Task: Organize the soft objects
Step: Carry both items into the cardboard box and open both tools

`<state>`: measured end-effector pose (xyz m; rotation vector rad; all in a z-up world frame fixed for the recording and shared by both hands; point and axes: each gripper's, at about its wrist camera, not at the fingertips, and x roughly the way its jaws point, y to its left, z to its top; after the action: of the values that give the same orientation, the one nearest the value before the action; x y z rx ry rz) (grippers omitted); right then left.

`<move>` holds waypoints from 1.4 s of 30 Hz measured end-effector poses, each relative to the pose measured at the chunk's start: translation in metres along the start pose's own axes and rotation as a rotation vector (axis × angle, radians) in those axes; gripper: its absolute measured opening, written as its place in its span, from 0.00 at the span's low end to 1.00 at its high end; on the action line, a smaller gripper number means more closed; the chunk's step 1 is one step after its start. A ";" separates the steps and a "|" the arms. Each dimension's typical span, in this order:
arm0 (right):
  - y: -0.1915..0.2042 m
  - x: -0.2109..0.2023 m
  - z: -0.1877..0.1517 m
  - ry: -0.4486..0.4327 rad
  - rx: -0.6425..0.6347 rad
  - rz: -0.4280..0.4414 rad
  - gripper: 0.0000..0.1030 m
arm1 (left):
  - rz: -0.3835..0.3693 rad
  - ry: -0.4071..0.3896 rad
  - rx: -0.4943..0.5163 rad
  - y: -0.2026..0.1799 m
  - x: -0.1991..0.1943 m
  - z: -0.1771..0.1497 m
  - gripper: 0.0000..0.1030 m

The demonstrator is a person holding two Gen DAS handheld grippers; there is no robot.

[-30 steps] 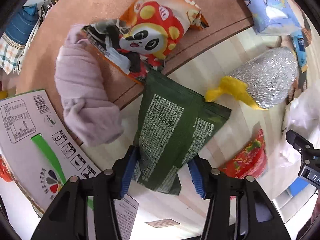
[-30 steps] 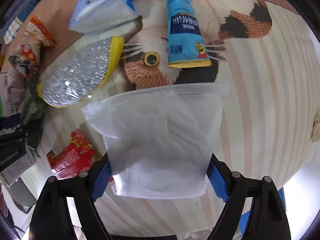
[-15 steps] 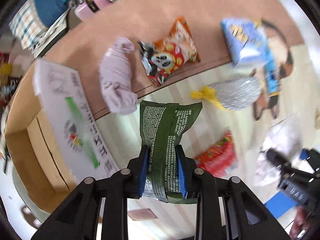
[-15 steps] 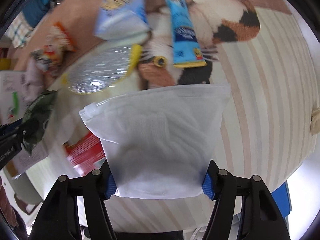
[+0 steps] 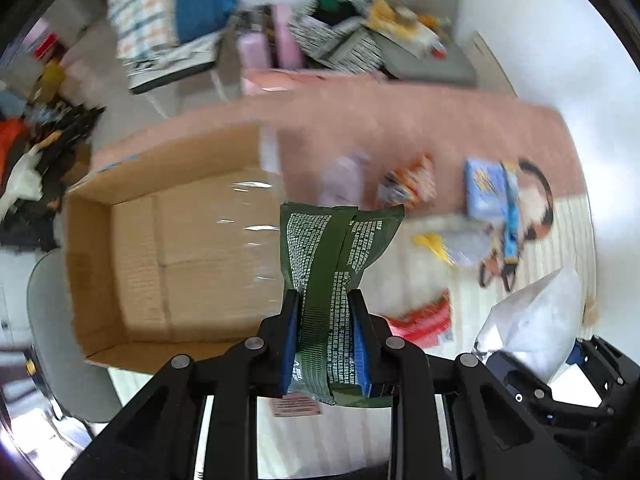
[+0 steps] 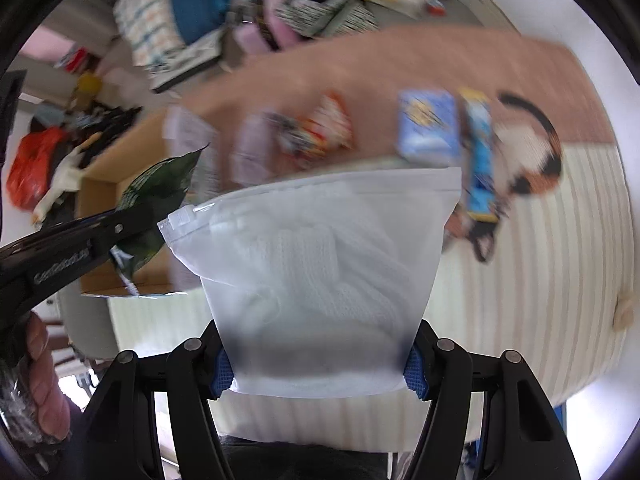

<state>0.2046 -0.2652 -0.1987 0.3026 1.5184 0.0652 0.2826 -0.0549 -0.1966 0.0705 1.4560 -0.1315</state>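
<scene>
Gripping status, left tool (image 5: pixel 324 334): clamped tight on the green packet (image 5: pixel 334 248), blue pads pinching its lower part, packet sticking up and away from the fingers.
Green packet spot: held up in the air, just right of the open cardboard box (image 5: pixel 168 248), over its right edge.
Right tool (image 6: pixel 318 364): squeezing the bottom of a frosted zip bag (image 6: pixel 320 256) with white knit stuff inside, zipper edge on the far side.
Zip bag spot: lifted above the striped mat (image 6: pixel 540 280), near right of the scene.
Far side: blue pack (image 6: pixel 428 128), orange snack bag (image 6: pixel 324 132) and a pale cloth roll (image 6: pixel 250 152), all pretty blurry.
Red packet (image 5: pixel 424 320): lying near, between the two tools.
</scene>
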 end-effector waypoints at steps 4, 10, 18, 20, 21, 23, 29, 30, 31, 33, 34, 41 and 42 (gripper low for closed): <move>0.066 -0.002 0.021 -0.013 -0.064 0.030 0.66 | 0.006 -0.011 -0.091 0.064 -0.008 0.002 0.20; 0.173 0.034 0.052 0.016 -0.124 0.030 0.66 | -0.004 0.019 -0.176 0.149 0.011 0.012 0.20; 0.259 0.126 0.097 0.097 -0.129 -0.032 0.66 | -0.049 0.115 -0.186 0.213 0.082 0.052 0.20; 0.262 0.152 0.109 0.117 -0.119 -0.057 0.66 | -0.065 0.148 -0.174 0.219 0.105 0.061 0.20; 0.264 0.161 0.114 0.123 -0.116 -0.065 0.66 | -0.080 0.170 -0.165 0.221 0.118 0.065 0.20; 0.262 0.183 0.123 0.140 -0.110 -0.083 0.66 | -0.103 0.201 -0.156 0.222 0.134 0.069 0.20; 0.261 0.223 0.132 0.168 -0.084 -0.113 0.66 | -0.164 0.291 -0.118 0.217 0.174 0.071 0.20; 0.260 0.227 0.133 0.167 -0.082 -0.119 0.66 | -0.173 0.301 -0.109 0.215 0.177 0.070 0.20; 0.261 0.230 0.133 0.166 -0.084 -0.122 0.67 | -0.170 0.303 -0.111 0.214 0.180 0.070 0.20; 0.261 0.238 0.135 0.167 -0.088 -0.140 0.67 | -0.185 0.314 -0.120 0.217 0.184 0.070 0.20; 0.260 0.242 0.135 0.172 -0.082 -0.135 0.67 | -0.190 0.318 -0.123 0.218 0.185 0.070 0.21; 0.263 0.249 0.135 0.184 -0.094 -0.129 0.75 | -0.119 0.292 -0.110 0.221 0.162 0.069 0.28; 0.263 0.246 0.134 0.182 -0.098 -0.131 0.75 | -0.105 0.281 -0.107 0.222 0.157 0.068 0.33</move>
<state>0.3896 0.0236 -0.3728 0.1205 1.7061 0.0640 0.3958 0.1488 -0.3521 -0.0786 1.7455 -0.1329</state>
